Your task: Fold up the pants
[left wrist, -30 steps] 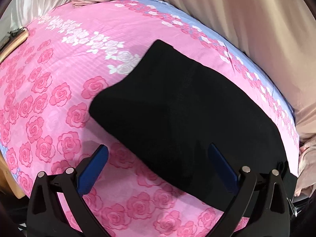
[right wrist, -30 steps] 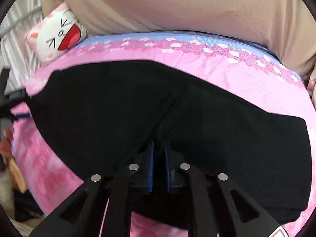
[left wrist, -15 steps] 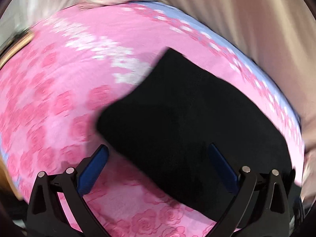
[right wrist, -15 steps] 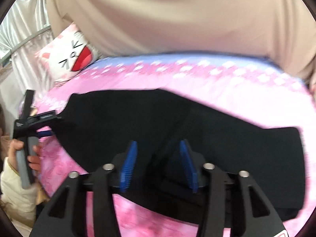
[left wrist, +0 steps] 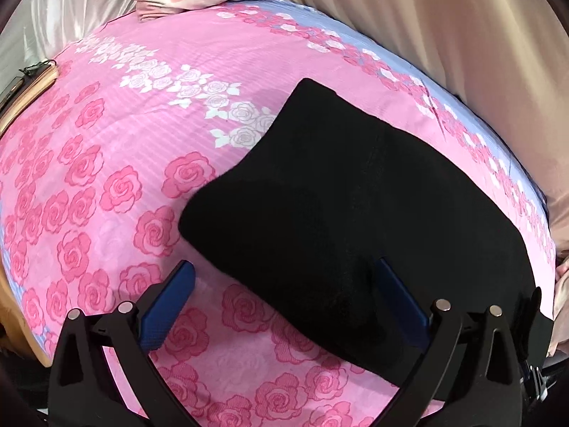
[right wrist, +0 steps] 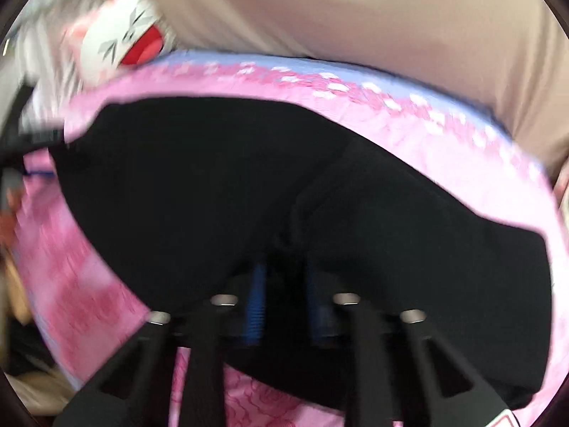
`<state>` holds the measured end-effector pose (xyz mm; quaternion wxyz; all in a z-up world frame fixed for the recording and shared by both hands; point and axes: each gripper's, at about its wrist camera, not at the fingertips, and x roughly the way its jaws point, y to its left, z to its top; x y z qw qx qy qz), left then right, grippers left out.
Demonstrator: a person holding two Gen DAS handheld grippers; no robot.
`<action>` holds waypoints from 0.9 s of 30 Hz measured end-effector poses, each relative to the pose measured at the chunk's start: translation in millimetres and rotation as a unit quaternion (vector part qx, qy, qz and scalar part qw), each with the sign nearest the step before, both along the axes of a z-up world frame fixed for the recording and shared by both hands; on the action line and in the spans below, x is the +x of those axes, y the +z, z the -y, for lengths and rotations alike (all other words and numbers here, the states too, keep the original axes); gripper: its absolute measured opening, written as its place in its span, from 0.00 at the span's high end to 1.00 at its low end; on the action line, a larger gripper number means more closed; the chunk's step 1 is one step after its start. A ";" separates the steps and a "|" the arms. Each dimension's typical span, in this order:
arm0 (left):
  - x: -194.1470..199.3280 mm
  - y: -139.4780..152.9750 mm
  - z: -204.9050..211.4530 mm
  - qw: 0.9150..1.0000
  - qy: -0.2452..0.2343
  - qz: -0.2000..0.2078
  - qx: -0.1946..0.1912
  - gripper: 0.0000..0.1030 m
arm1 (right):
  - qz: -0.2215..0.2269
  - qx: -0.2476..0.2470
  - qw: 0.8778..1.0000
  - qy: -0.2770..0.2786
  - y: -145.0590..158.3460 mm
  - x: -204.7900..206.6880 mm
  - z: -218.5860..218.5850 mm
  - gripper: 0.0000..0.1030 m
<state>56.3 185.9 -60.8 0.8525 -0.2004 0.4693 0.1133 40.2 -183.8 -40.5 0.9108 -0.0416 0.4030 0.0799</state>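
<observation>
The black pants (right wrist: 284, 185) lie lengthwise across the pink bedspread (left wrist: 124, 163); the right gripper (right wrist: 282, 284) is closing on a bunched fold at their near edge; the left gripper (left wrist: 284, 302) hangs wide open over their end.

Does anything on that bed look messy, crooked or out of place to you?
Nothing stands out. The black pants lie flat on the pink rose bedspread, with no spill or damage visible. The right-hand view is blurred, so small wrinkles there can't be judged.
</observation>
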 end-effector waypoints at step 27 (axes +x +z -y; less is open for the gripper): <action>1.1 73.8 98.9 0.987 -0.120 0.104 0.029 0.83 | 0.127 0.123 0.968 -0.176 65.5 -83.4 116.3 0.38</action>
